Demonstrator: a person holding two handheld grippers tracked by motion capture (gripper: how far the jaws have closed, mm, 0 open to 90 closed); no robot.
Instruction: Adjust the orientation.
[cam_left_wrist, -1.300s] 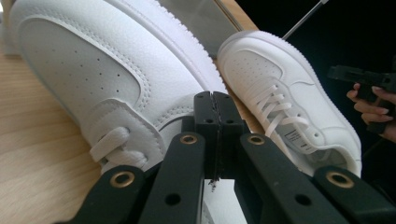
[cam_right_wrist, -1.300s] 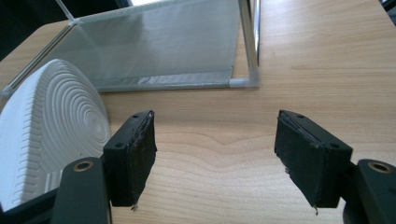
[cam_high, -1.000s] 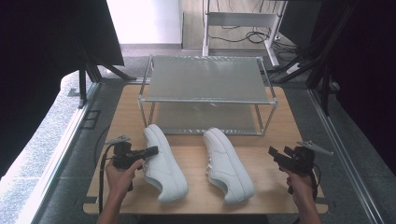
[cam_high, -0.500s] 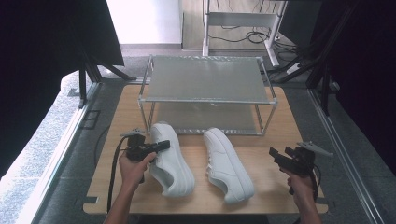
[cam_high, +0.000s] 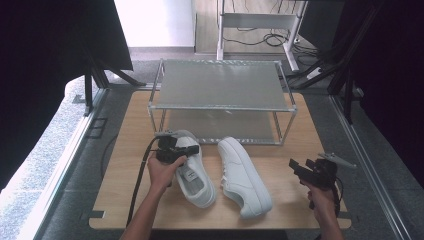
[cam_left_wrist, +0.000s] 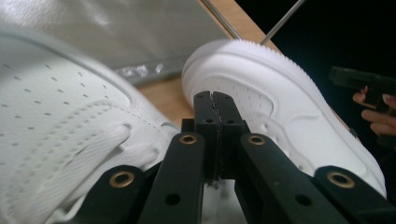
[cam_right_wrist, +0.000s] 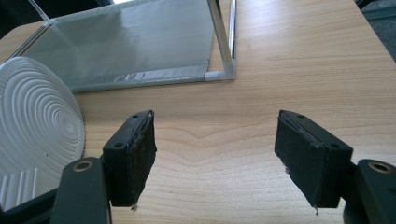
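Observation:
Two white sneakers lie on the wooden table (cam_high: 125, 165) in front of a metal shoe rack (cam_high: 222, 90). My left gripper (cam_high: 192, 149) hovers over the tongue end of the left sneaker (cam_high: 196, 182), jaws shut with nothing between them. In the left gripper view its gripper (cam_left_wrist: 215, 100) points into the gap between the left sneaker (cam_left_wrist: 56, 130) and the right sneaker (cam_left_wrist: 280, 107). My right gripper (cam_high: 296, 166) stands open near the table's right front, apart from the right sneaker (cam_high: 245, 182). The right gripper (cam_right_wrist: 215, 140) has bare wood between its pads; a ribbed white sole (cam_right_wrist: 32, 121) shows at its left.
The rack's lower shelf and corner post (cam_right_wrist: 219, 32) stand just behind the sneakers. A cable trails from the left gripper toward the table's front edge. Bare wood lies to the right of the right sneaker. A hand with the other gripper (cam_left_wrist: 359, 81) appears far right in the left gripper view.
My left gripper has moved to the right, from beside the left sneaker to over it. The left sneaker has shifted a little to the right. The right gripper has kept still.

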